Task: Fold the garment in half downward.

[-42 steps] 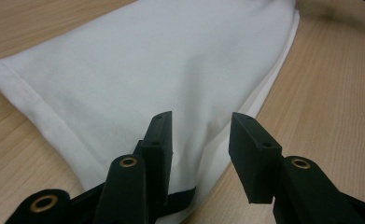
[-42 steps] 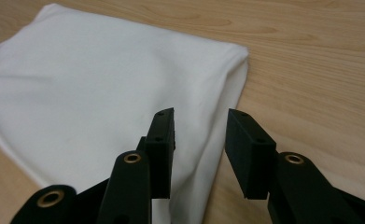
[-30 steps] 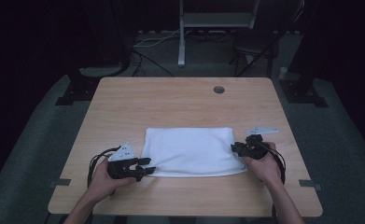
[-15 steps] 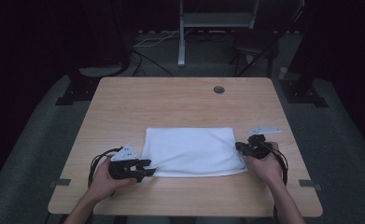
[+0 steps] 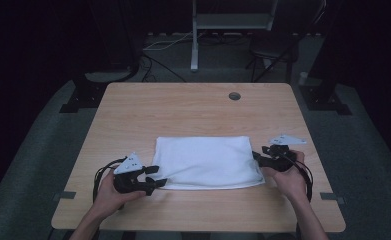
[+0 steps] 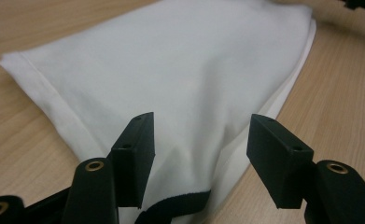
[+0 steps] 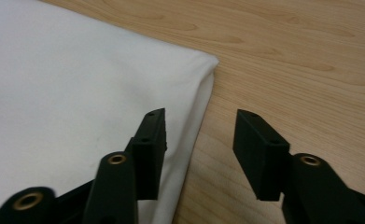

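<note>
the left gripper [image 5: 155,176] sits at the near left corner of the folded white cloth [image 5: 207,161], and its jaws have just been opening: in the left gripper view they stand apart with the cloth's [image 6: 189,79] corner lying loose between them, the pads not pressing on it. the right gripper [image 5: 257,157] is at the cloth's right edge, and its jaws have just been opening too; in the right gripper view one jaw hangs over the cloth [image 7: 77,98] and the other over bare wood, the folded edge running up between them, nothing pinched. the cloth lies flat on the near half of the wooden table [image 5: 183,110], between the two hands, as a neat rectangle with its layers stacked.

the step in hand looks like letting go after a fold. to do it well, draw both grippers straight back from the cloth with the jaws kept wide, so no pad drags a layer along. a dark strip [image 6: 171,211] shows at the left corner; watch it does not snag.
</note>
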